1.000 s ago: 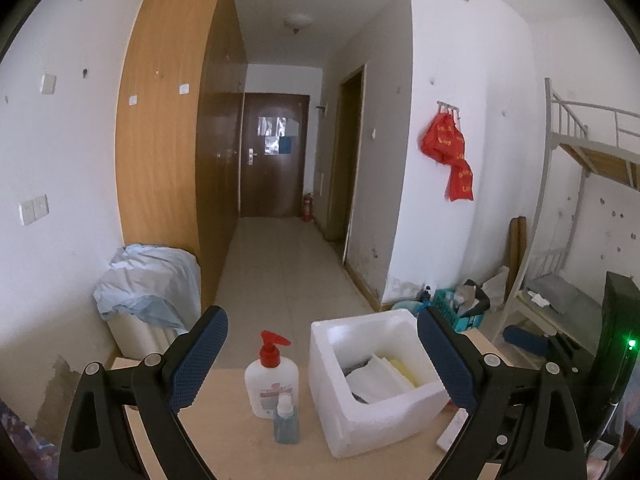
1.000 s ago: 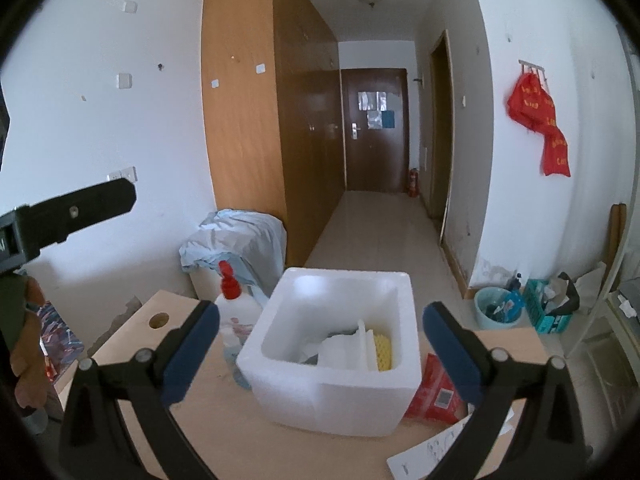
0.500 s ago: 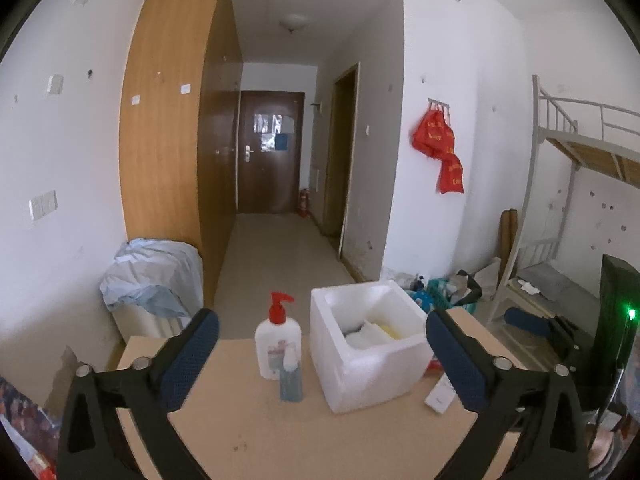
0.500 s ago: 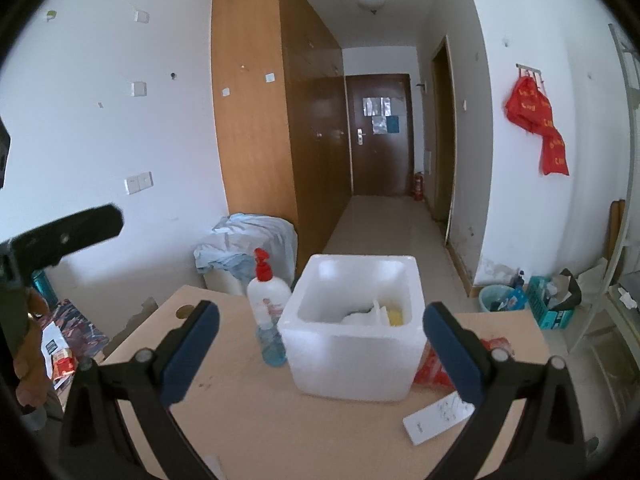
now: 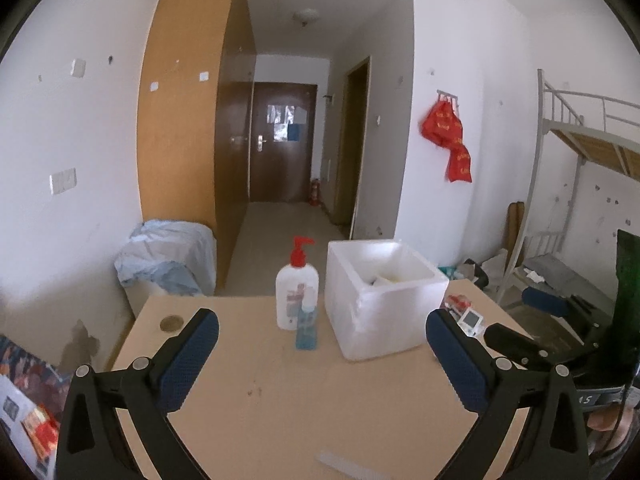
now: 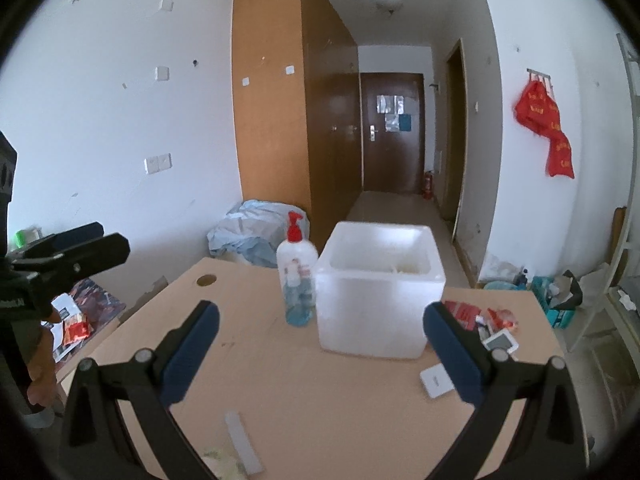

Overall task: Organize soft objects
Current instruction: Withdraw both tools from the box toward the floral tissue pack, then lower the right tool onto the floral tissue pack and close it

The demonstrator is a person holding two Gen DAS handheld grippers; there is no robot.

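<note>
A white foam box (image 5: 380, 300) stands on the tan table (image 5: 280, 400); it also shows in the right wrist view (image 6: 378, 300). White and yellow soft items (image 5: 390, 278) peek above its rim. My left gripper (image 5: 320, 356) is open and empty, held well back from the box above the table. My right gripper (image 6: 320, 352) is open and empty, also back from the box. The left gripper's arm (image 6: 68, 256) shows at the left in the right wrist view.
A white pump bottle with a red top (image 5: 296, 292) and a small blue bottle (image 5: 306, 330) stand left of the box. Red packets (image 6: 476, 314), a small white device (image 6: 500, 342) and a white card (image 6: 436, 380) lie at the right. A grey strip (image 6: 244, 444) lies near the front edge.
Both grippers have pulled back from the foam box, which now looks smaller and farther away. More of the table shows. Both stay open.
</note>
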